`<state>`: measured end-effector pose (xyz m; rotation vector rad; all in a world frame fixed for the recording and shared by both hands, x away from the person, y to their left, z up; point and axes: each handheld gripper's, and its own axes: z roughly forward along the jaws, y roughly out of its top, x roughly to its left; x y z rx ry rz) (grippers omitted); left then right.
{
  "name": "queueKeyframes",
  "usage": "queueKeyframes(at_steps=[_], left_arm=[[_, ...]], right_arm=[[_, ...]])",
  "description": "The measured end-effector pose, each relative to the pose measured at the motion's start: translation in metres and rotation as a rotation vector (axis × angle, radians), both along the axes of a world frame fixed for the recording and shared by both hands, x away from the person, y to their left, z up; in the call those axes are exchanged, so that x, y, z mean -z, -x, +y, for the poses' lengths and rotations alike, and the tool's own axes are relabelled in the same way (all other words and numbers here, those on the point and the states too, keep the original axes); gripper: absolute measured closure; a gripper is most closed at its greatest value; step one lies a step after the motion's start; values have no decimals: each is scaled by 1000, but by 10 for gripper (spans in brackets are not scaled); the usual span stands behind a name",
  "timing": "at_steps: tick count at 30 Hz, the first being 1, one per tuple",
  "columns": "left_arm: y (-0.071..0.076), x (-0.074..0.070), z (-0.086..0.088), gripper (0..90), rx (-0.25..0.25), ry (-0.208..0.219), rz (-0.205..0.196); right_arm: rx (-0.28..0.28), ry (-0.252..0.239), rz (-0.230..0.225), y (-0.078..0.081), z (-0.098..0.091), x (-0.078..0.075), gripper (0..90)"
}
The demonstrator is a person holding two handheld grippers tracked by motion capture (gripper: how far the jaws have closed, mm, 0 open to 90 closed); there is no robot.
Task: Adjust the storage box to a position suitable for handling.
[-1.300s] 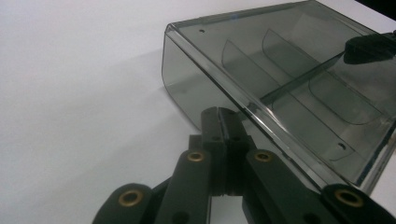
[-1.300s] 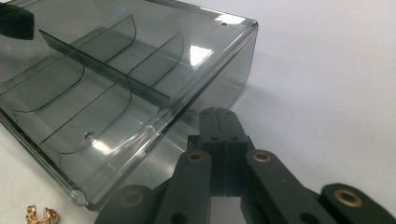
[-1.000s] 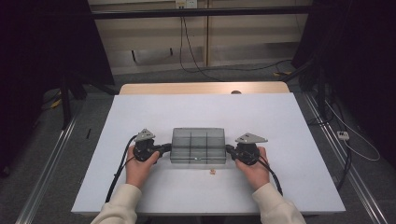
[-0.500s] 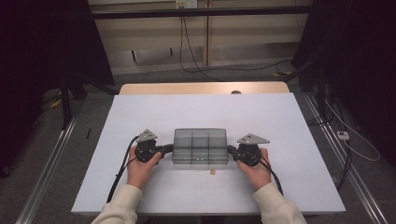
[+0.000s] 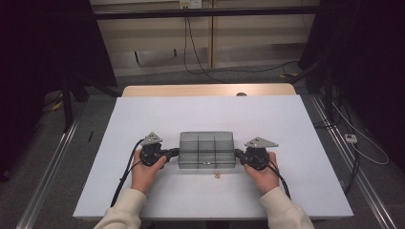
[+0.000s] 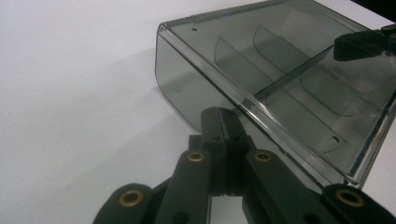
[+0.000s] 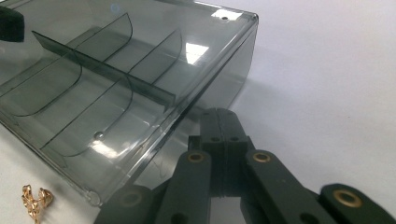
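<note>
Claws clenched — left claw (image 5: 175,152), right claw (image 5: 237,153) flanking, touching smoky divided box (image 5: 207,150).

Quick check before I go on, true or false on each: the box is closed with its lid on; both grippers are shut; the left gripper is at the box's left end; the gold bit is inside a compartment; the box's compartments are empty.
1. The smoky clear box has its lid on: true, as far as the gripper views show.
2. Both grippers are shut: true; the left gripper and right gripper each have jaws pressed together.
3. The left gripper is at the box's left end: true.
4. The small gold piece lies in a compartment: false; it lies on the white table, outside the box, by its near edge.
5. The compartments hold screws: false; they look empty.
</note>
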<state>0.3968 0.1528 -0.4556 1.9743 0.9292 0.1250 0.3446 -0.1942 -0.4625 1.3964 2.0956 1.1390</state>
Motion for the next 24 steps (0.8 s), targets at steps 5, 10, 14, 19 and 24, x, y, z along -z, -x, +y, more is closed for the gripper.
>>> queueKeyframes(at_steps=[5, 10, 14, 19, 24], left_arm=[[0, 0, -1, 900, 0, 4, 5], [0, 0, -3, 900, 7, 6, 2], [0, 0, -4, 900, 10, 4, 3], [1, -1, -4, 900, 7, 12, 5], [1, -1, -4, 900, 9, 13, 3]], right_arm=[[6, 2, 2, 1, -1, 0, 900], [8, -1, 5, 2, -2, 0, 900], [8, -2, 4, 3, -4, 0, 900], [7, -3, 5, 3, -5, 0, 900], [8, -4, 4, 3, -5, 0, 900]])
